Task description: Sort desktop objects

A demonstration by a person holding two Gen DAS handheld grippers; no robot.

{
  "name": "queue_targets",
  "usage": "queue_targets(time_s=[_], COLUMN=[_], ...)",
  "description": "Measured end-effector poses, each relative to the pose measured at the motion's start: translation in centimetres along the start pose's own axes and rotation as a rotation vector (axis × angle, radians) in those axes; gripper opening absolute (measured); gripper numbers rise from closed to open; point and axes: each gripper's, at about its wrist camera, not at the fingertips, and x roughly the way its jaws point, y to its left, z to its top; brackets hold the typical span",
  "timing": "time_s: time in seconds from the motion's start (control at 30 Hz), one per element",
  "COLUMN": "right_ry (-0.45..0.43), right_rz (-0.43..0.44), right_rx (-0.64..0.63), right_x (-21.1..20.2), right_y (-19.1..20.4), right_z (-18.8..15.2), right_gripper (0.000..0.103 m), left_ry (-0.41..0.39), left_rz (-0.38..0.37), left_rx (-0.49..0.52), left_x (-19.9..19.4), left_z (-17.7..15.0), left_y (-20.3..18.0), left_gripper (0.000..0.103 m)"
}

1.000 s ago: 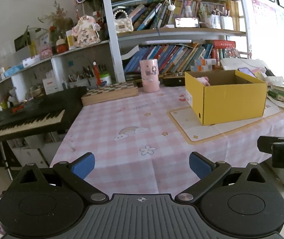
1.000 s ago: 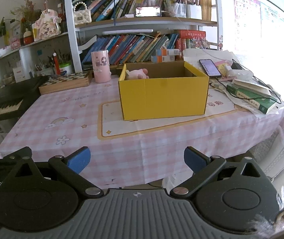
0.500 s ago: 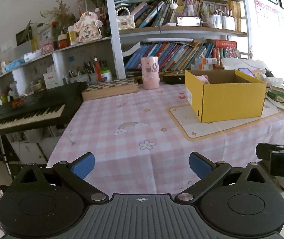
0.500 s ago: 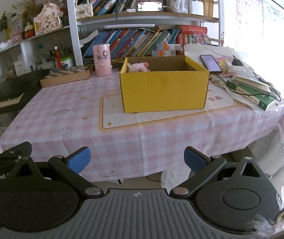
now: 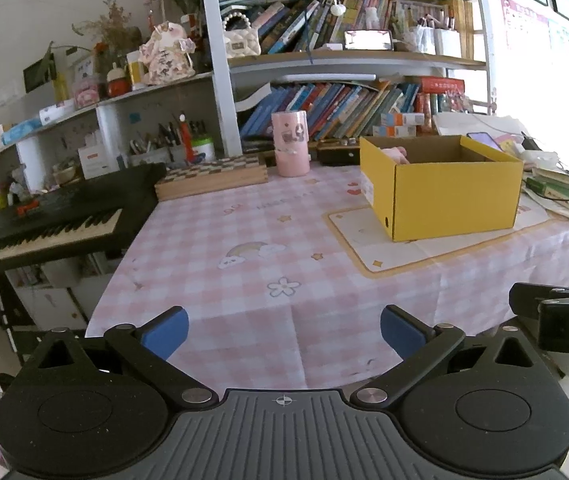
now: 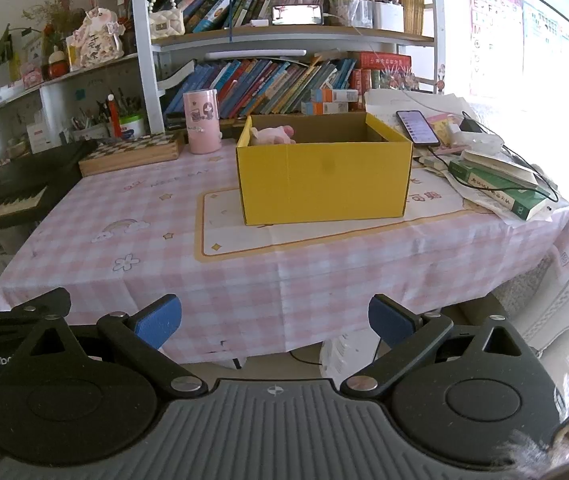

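A yellow cardboard box (image 5: 452, 196) (image 6: 324, 180) stands open on a cream mat on the pink checked tablecloth (image 5: 244, 248) (image 6: 144, 216). A pink plush toy (image 6: 272, 135) (image 5: 394, 155) lies inside it at the back left. A pink cup (image 5: 290, 144) (image 6: 202, 122) stands behind, beside a wooden chessboard box (image 5: 210, 174) (image 6: 132, 154). My left gripper (image 5: 284, 330) is open and empty over the table's front edge. My right gripper (image 6: 275, 318) is open and empty, just in front of the table edge. The right gripper's body shows in the left wrist view (image 5: 560, 316).
A black keyboard (image 5: 56, 216) (image 6: 0, 192) stands left of the table. Green books (image 6: 500, 188) (image 5: 564, 196), papers, cables and a phone (image 6: 416, 126) crowd the table's right side. Full bookshelves (image 6: 276, 76) (image 5: 344, 104) stand behind.
Both grippers have drawn back and away from the table; the box and the tablecloth look smaller and farther. Both stay open and empty.
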Motion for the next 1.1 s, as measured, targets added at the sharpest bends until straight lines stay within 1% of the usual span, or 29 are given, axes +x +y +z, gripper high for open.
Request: queue_targets(time_s=[0.47, 0.8, 1.1], right_ry=[0.012, 0.030, 0.042], right_rz=[0.006, 0.010, 0.009], right_rx=[0.004, 0.003, 0.008], right_x=[-0.56, -0.07, 0.41], right_y=[-0.23, 0.20, 0.42], right_z=[-0.43, -0.13, -0.06], right_gripper=[0.101, 0.101, 0.101], left_ry=[0.007, 0.007, 0.015], left_rz=[-0.002, -0.026, -0.027], left_rx=[0.005, 0.006, -0.003], left_x=[0.01, 0.12, 0.39], left_z=[-0.21, -0.44, -0.41], left_y=[-0.18, -0.07, 0.05], left_gripper=[0.103, 0.103, 0.103])
